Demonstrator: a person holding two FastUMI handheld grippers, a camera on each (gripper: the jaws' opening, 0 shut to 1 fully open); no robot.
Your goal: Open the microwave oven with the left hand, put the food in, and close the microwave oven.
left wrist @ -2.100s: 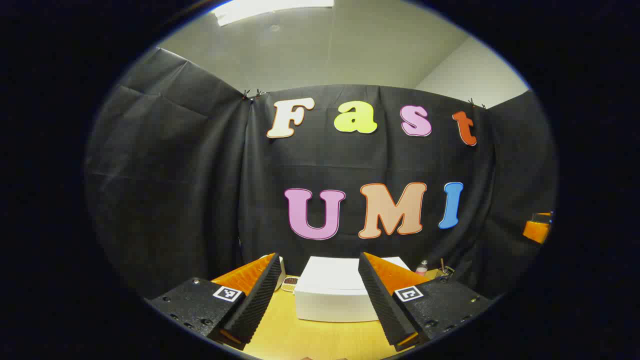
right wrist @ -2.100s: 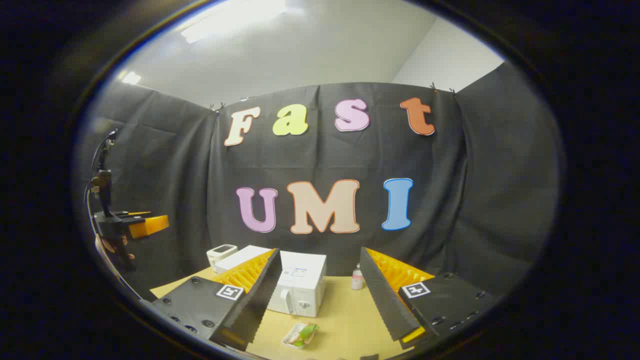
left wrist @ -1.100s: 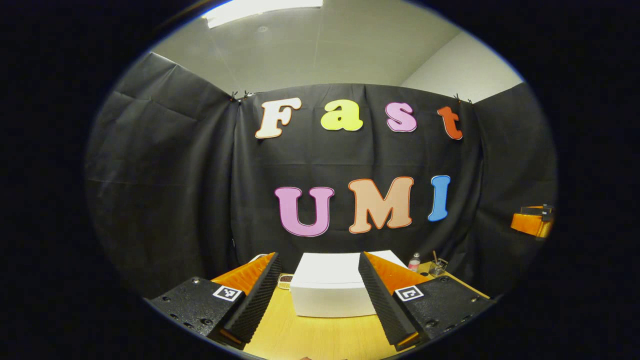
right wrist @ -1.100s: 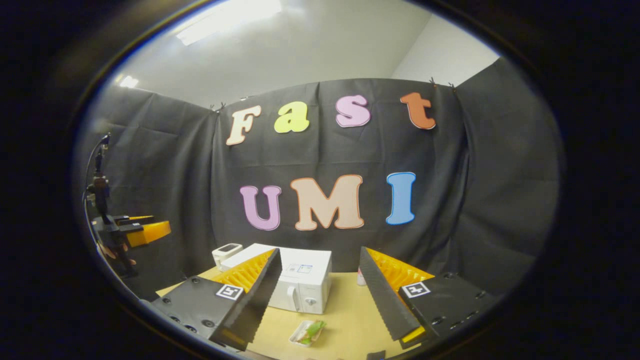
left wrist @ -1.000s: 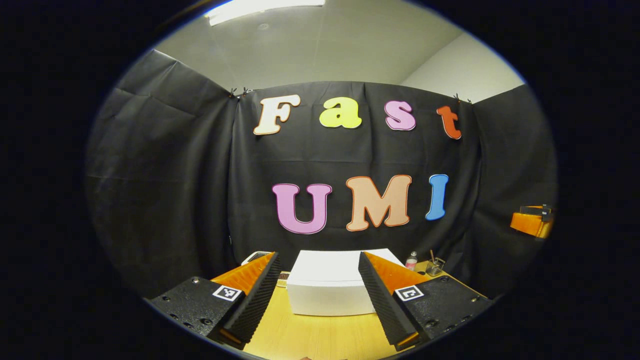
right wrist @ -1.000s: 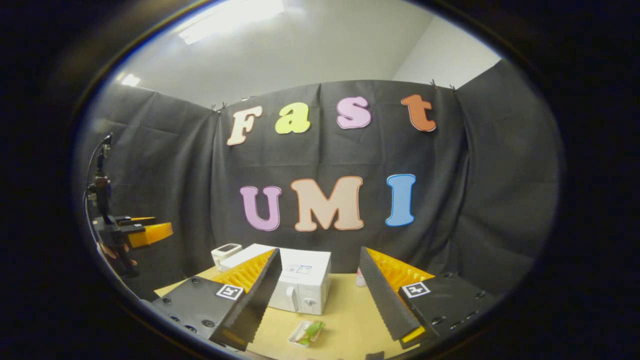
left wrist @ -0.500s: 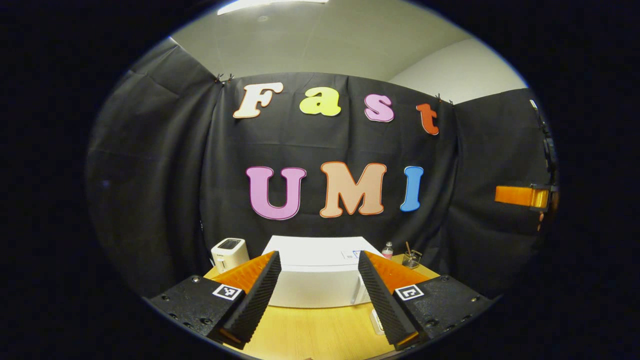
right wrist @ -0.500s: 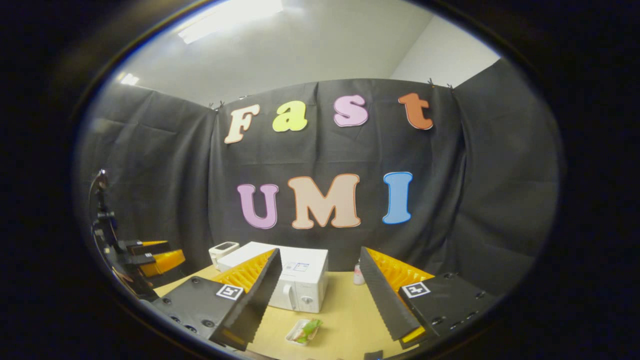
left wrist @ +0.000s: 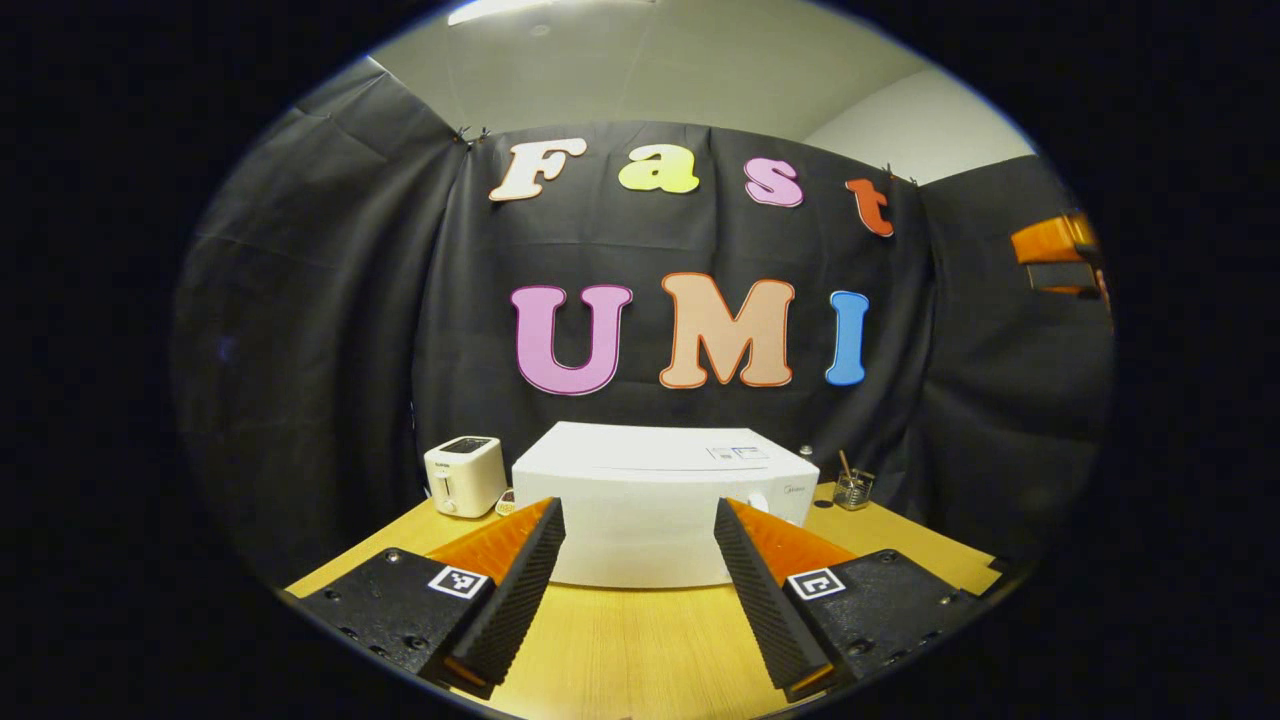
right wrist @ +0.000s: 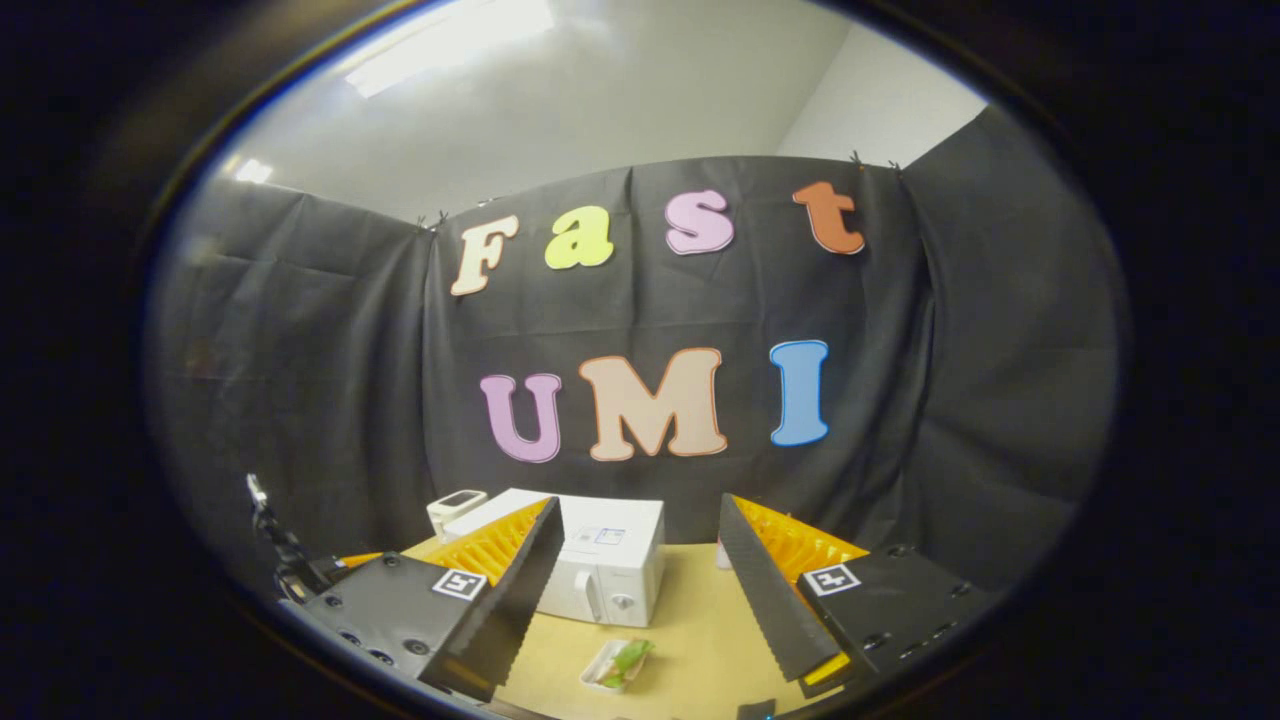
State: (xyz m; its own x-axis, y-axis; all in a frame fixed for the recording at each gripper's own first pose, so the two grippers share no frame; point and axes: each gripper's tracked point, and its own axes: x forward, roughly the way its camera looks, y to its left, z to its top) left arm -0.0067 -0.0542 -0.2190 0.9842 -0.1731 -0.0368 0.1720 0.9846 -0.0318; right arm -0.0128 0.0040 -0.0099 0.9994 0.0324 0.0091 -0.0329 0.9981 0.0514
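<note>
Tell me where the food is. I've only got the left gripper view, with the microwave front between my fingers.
Observer: The food tray lies on the table, just in front of the microwave.
Operator: Which side is the door handle on?
Observer: In the right gripper view, a vertical handle stands at the right edge of the shut door.
Operator: Is the right hand-held gripper carrying anything?
Observer: No. The right hand-held gripper is open, with nothing between its fingers.
</note>
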